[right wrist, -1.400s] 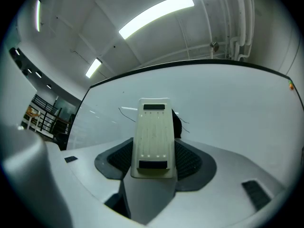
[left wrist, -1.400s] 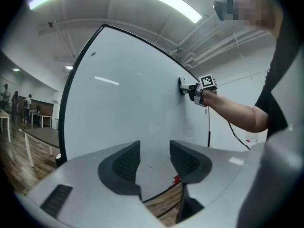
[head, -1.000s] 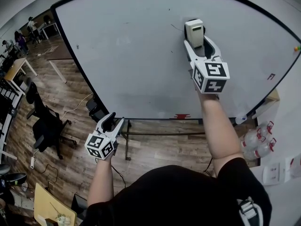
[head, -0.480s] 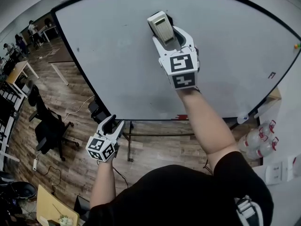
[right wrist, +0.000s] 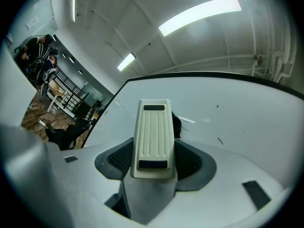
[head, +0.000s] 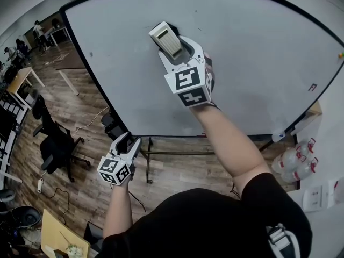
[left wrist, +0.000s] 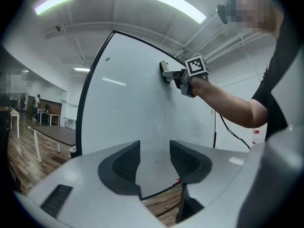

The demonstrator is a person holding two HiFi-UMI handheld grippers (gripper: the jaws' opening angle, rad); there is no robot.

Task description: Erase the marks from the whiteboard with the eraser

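A large whiteboard (head: 258, 52) with a dark frame stands on a wooden floor (head: 172, 171) in an office room lit by long ceiling lights (right wrist: 199, 14). An office chair (head: 54, 138) stands off to the left and some water bottles (head: 293, 163) sit at the lower right.

The eraser (head: 167, 40) is an oblong cream plastic block. Its back has lengthwise ribs and a dark rectangular patch at each end, and a dark felt layer shows beneath its far side. It sits on the upper middle of the board, and the left gripper view shows it flat up against the white surface. A few short dark strokes (right wrist: 220, 140) lie on the board to its right, and a small red mark (head: 312, 87) sits near the board's right edge.

The right claw (head: 174, 50) clamps the eraser by its long sides. The near half of the block is between the two dark ribbed pads, and the far half juts out beyond the fingertips.

The left claw (head: 128, 141) hangs low over the floor, below the board's lower left corner and well apart from the eraser. Its jaws stand a little apart with nothing between them.
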